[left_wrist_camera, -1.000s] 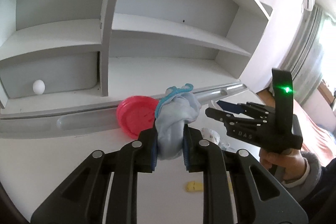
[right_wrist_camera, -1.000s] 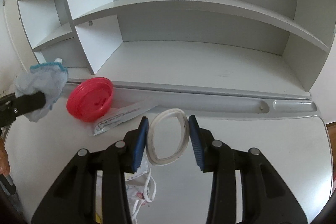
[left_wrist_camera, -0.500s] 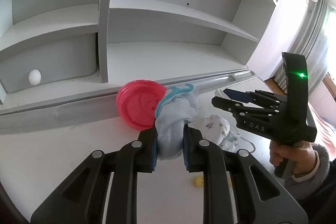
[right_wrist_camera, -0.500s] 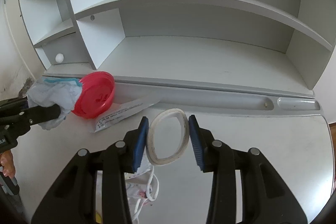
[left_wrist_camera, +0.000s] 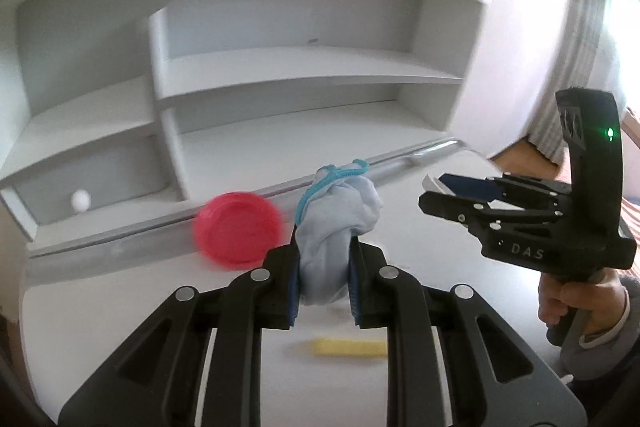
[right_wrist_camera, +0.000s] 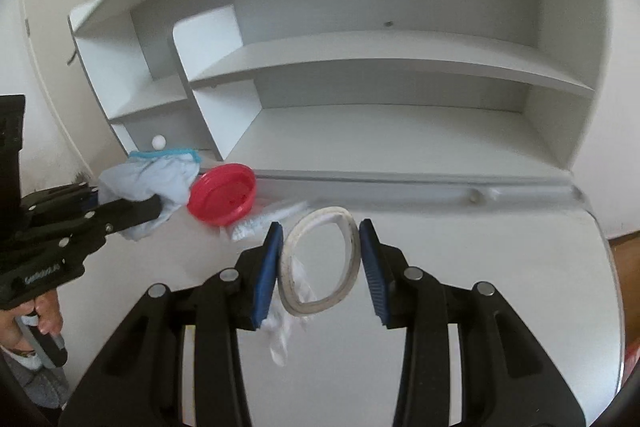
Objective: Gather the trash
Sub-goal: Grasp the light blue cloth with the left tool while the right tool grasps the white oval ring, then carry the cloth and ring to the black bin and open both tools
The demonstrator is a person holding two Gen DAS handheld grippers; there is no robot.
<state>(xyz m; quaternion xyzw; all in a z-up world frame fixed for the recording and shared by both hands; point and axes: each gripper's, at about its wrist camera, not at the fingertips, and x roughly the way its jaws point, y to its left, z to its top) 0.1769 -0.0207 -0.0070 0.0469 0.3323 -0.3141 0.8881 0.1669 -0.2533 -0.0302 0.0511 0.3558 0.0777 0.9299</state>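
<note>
Left wrist view: blue cloth (left_wrist_camera: 334, 227) clamped between the fingers (left_wrist_camera: 362, 291).

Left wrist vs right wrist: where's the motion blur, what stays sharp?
Left wrist: shelf unit, red lid and yellow scrap smear; the left gripper and its blue cloth stay sharp, window glare at right. Right wrist: milder blur on the wrapper; the right gripper and white ring are crisp. Both bow edges.
</note>
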